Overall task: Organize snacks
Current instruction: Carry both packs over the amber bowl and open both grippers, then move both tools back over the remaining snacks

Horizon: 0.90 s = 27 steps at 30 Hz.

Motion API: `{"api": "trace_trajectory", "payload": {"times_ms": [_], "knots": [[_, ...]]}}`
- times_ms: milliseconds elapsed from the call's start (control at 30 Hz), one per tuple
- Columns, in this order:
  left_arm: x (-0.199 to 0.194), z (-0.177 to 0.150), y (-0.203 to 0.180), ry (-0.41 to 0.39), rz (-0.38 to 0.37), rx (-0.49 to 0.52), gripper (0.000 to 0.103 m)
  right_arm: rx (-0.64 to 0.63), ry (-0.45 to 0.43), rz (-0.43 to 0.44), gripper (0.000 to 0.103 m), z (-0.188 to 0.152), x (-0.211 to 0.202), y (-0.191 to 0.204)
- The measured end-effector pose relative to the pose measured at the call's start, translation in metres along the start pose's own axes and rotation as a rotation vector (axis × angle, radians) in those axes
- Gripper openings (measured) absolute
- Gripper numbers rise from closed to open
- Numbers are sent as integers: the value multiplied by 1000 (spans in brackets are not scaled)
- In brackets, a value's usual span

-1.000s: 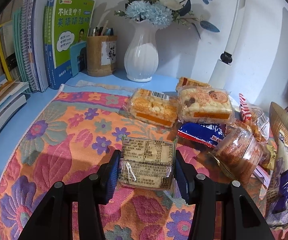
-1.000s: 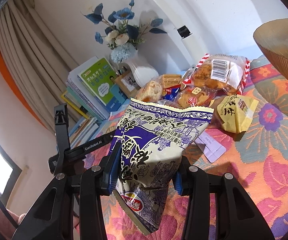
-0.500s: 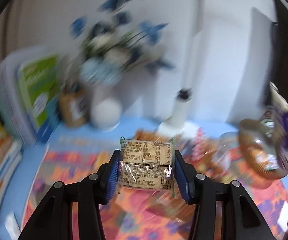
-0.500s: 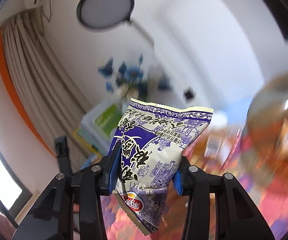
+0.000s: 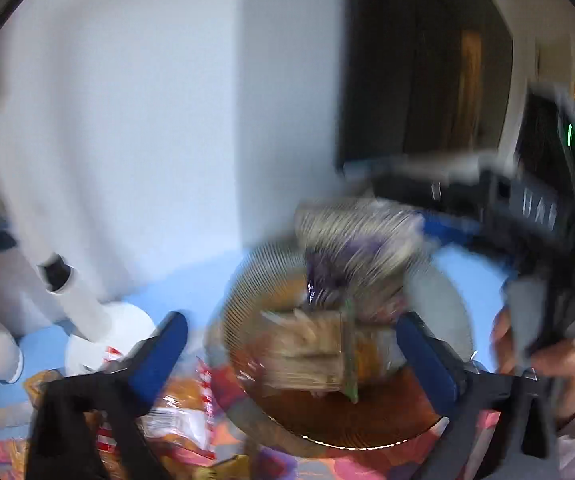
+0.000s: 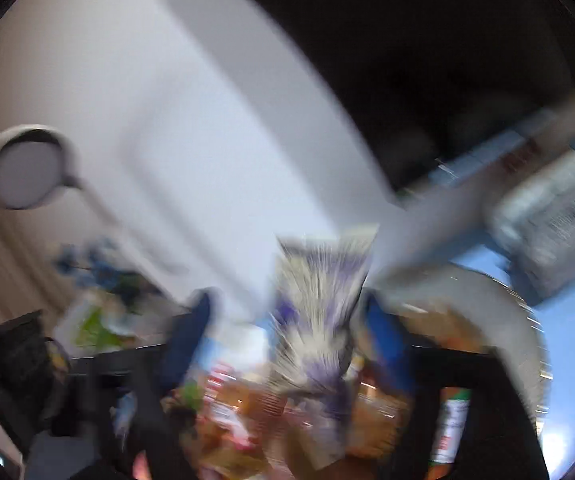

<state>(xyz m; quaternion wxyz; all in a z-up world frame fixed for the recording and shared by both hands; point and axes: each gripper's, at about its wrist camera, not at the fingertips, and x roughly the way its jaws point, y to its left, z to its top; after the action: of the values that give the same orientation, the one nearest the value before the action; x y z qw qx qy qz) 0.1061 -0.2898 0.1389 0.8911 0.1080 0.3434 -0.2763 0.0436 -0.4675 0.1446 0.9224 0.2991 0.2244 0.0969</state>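
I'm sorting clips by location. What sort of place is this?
Probably a desk in a home room: a blue tabletop, a white lamp base by the wall, and a ribbed bowl holding packaged snacks.

We see a pale blue tabletop [image 5: 191,284] carrying the white lamp base [image 5: 107,334], a ribbed bowl [image 5: 243,316] and a floral cloth [image 5: 327,466].

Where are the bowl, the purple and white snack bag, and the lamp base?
bowl [image 5: 243,300]: left wrist view, ribbed left wall.
purple and white snack bag [image 6: 321,280]: right wrist view, upper middle of the bag.
lamp base [image 5: 127,320]: left wrist view, white disc's top.
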Motion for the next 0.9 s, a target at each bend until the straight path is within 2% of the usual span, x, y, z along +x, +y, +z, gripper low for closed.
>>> {"api": "trace_trajectory", "payload": {"times_ms": [33, 100, 233, 333, 500, 533, 667, 700, 800, 900], "knots": [[5, -2, -4, 14, 25, 13, 103, 9, 11, -42, 89, -1, -1, -8], [9, -7, -2, 22, 60, 22, 103, 5, -18, -72, 89, -2, -13, -15], [-5, -8, 38, 24, 55, -90, 103, -15, -60, -82, 89, -2, -35, -6], [-25, -11, 74, 2, 104, -156, 103, -46, -61, -75, 89, -6, -39, 13], [-62, -39, 148, 2, 287, -230, 103, -147, -26, -19, 94, -43, -25, 77], [-66, -46, 157, 7, 316, -239, 103, -164, -10, 6, 95, -56, -19, 91], [-89, -98, 211, 60, 518, -315, 103, -282, 82, 77, 95, -118, 10, 138], [-95, -115, 226, 70, 531, -353, 103, -312, 107, 86, 95, -131, 18, 145], [-101, -153, 256, 90, 463, -463, 103, -399, 213, 75, 95, -180, 46, 164], [-100, -191, 275, 106, 451, -563, 103, -415, 300, 60, 94, -211, 72, 164]]}}
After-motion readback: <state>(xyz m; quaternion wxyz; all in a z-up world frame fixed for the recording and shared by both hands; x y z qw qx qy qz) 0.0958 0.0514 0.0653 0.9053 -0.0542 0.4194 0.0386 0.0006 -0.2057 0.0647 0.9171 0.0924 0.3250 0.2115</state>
